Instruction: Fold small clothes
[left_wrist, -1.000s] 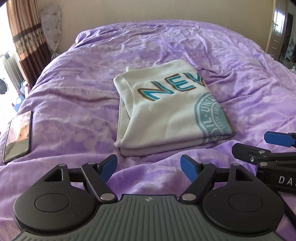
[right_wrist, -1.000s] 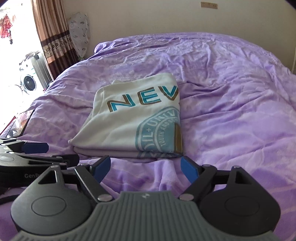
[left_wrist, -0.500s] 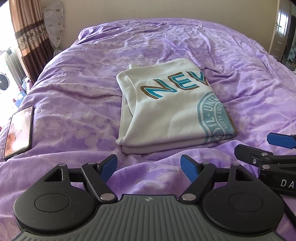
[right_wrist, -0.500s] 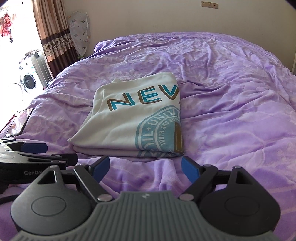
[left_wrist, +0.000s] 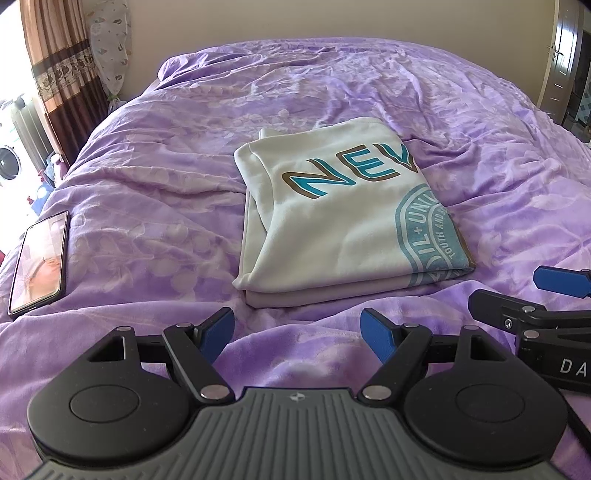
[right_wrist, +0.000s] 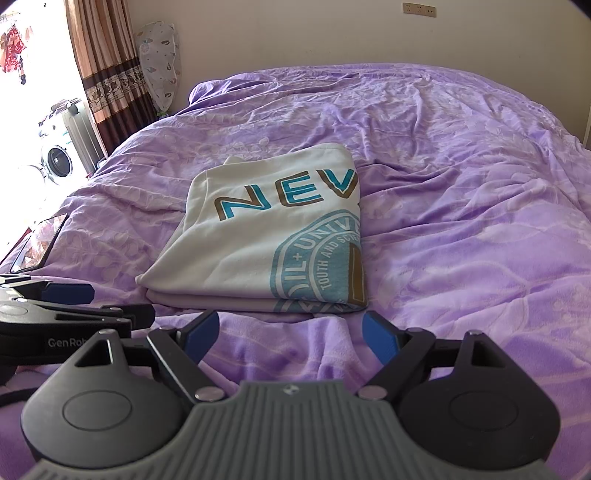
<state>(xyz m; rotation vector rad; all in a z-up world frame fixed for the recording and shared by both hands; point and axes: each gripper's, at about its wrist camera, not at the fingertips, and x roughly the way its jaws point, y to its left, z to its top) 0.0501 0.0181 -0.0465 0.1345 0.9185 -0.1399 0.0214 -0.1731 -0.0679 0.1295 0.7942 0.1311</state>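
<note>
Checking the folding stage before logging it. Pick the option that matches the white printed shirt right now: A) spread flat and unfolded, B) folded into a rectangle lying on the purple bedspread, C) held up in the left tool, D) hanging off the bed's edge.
B: the white shirt lies folded in stacked layers on the purple bedspread, with both open tools short of it, the left tool and the right tool.
</note>
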